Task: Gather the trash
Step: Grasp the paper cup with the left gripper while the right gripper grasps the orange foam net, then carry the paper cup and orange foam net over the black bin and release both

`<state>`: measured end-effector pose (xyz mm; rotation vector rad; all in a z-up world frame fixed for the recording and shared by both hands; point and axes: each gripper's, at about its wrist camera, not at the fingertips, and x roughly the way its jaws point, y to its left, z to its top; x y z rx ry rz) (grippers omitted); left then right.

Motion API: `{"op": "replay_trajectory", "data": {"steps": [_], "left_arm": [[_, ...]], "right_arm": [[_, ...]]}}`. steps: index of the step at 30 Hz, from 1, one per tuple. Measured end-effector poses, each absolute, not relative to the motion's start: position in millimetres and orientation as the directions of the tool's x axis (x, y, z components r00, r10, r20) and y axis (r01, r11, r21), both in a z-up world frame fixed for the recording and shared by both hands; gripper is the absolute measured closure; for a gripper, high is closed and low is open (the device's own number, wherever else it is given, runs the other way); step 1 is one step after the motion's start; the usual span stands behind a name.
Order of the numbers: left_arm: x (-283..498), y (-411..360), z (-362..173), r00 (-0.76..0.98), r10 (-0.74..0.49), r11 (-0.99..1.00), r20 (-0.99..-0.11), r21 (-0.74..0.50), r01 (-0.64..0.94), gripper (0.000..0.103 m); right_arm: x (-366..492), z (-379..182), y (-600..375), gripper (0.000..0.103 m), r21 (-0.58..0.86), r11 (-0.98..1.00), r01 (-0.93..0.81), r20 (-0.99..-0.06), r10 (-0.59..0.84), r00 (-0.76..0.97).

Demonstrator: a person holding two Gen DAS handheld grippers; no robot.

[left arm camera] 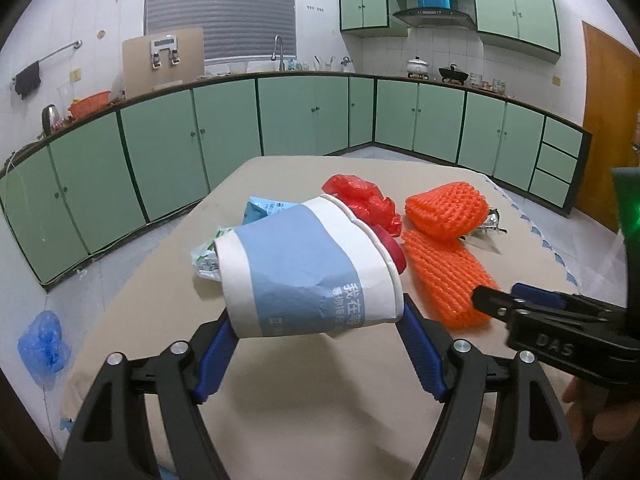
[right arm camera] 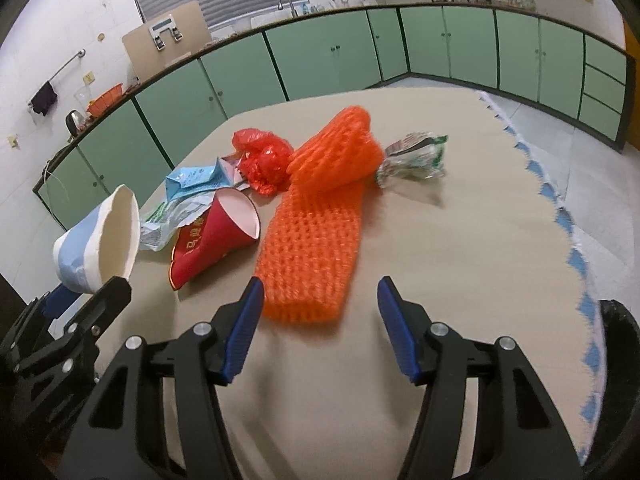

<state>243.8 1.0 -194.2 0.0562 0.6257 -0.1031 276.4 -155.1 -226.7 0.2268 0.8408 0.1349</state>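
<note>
Above the surface's (right arm camera: 460,264) near edge, the left tool (left arm camera: 316,320) grips a blue-and-white paper cup (left arm camera: 304,268) on its side, lifted clear, both pads pressed against it. Toward the middle lie a red paper cone (right arm camera: 212,244), crumpled wrappers (right arm camera: 180,204), a red plastic bag (right arm camera: 264,160) and orange foam netting (right arm camera: 320,216). The right tool (right arm camera: 320,312) hangs half open, empty, just short of the netting's near end.

Bare tabletop (right arm camera: 460,248) right of orange foam net (right arm camera: 316,240): open passage. Left blocked by red cup (right arm camera: 208,248), wrappers (right arm camera: 176,208), red bag (right arm camera: 262,160).
</note>
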Motion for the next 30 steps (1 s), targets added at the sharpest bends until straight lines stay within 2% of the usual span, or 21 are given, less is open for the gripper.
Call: {"op": "replay_trajectory", "data": {"steps": [2, 4, 5, 7, 8, 23, 30], "left_arm": [[246, 4, -196, 0.803, -0.084, 0.993, -0.590, 0.015, 0.114, 0.028], [247, 7, -198, 0.800, -0.087, 0.993, -0.593, 0.009, 0.114, 0.028], [248, 8, -198, 0.799, -0.087, 0.993, -0.595, 0.008, 0.115, 0.028], [248, 10, -199, 0.796, -0.090, 0.993, -0.598, 0.003, 0.115, 0.028], [248, 11, -200, 0.796, -0.090, 0.993, -0.599, 0.003, 0.114, 0.028], [211, -13, -191, 0.789, -0.136, 0.984, -0.599, 0.007, 0.175, 0.028], [198, -42, -180, 0.788, -0.186, 0.971, -0.587, 0.011, 0.237, 0.028]], "right_arm": [[283, -234, -150, 0.055, 0.254, 0.966, -0.034, -0.739, 0.217, 0.638], [287, -239, -148, 0.071, 0.258, 0.965, -0.040, -0.752, 0.227, 0.619], [286, -240, -148, 0.075, 0.254, 0.966, -0.043, -0.749, 0.225, 0.624], [284, -237, -147, 0.089, 0.245, 0.968, -0.056, -0.745, 0.225, 0.628], [281, -234, -148, 0.091, 0.241, 0.969, -0.060, -0.743, 0.224, 0.631], [193, -196, -187, 0.093, 0.264, 0.959, -0.105, -0.741, 0.271, 0.614], [155, -174, -217, 0.093, 0.246, 0.967, -0.071, -0.721, 0.232, 0.653]]}}
